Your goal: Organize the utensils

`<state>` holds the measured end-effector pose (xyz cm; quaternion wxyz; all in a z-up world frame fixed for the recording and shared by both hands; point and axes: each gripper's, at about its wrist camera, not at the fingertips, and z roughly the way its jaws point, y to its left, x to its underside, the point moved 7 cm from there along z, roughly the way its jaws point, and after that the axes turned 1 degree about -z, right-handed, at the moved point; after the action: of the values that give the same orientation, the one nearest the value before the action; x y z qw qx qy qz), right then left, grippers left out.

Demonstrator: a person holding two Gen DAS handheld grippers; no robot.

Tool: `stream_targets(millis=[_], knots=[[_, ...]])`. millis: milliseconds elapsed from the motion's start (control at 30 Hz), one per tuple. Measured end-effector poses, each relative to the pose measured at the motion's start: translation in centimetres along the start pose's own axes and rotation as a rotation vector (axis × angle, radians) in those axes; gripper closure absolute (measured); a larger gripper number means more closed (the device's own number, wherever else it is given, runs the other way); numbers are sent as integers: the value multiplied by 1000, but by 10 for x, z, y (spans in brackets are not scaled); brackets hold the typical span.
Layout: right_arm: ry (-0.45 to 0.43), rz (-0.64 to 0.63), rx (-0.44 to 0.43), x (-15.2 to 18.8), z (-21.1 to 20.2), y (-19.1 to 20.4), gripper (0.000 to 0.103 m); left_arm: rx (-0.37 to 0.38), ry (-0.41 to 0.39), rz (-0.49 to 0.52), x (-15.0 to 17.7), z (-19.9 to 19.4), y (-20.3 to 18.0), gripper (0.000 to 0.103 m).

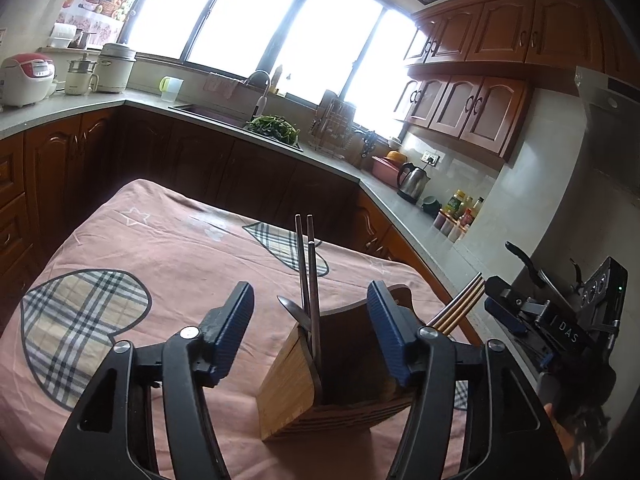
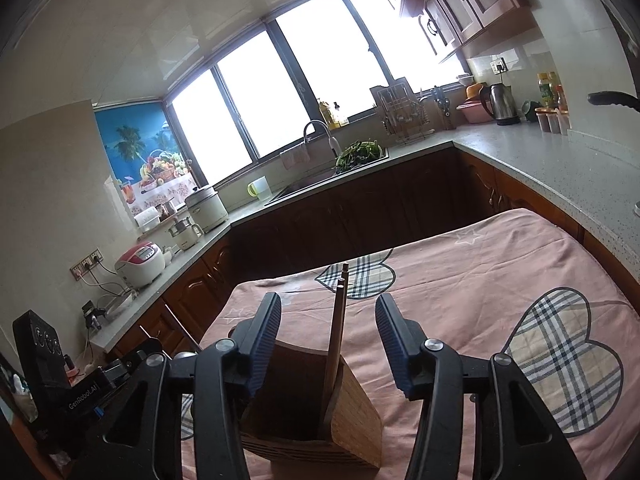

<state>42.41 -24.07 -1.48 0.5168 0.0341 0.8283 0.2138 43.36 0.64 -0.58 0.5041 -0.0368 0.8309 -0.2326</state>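
A bamboo utensil holder stands on the pink cloth-covered table, and it also shows in the right wrist view. Dark chopsticks and a dark spoon stand in it. My left gripper is open just above the holder, its fingers on either side of the chopsticks. My right gripper is open over the same holder from the opposite side, with chopsticks between its fingers. In the left wrist view the right gripper body is at the right, with metal utensil handles showing behind the holder.
Kitchen counters wrap around behind the table, with a sink, a kettle, bottles and rice cookers. The cloth has plaid heart patches.
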Motion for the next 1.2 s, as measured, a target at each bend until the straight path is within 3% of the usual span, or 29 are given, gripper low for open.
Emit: stream_targets(millis=[100,267,333,433,633,1200], knots=[[-3,11,-5,-1,-3,-1,32,-14,2,-3,1,-3,3,27],[-13,19,-20,-2,-9,0,20,-34,2,-6,5,-10,8,18],[-17,16,-23,-2,-11,2,11,-48,8,-10,7,-13,11,9],[-29,13,-28,-2,-18,5,2,-49,10,-15,9,-20,12,7],[-22,16,-44,6,-37,8,0,-89,3,5,15,-44,12,0],[-7,-17,-56,57,-115,24,0,-223,41,158,68,-123,-1,0]])
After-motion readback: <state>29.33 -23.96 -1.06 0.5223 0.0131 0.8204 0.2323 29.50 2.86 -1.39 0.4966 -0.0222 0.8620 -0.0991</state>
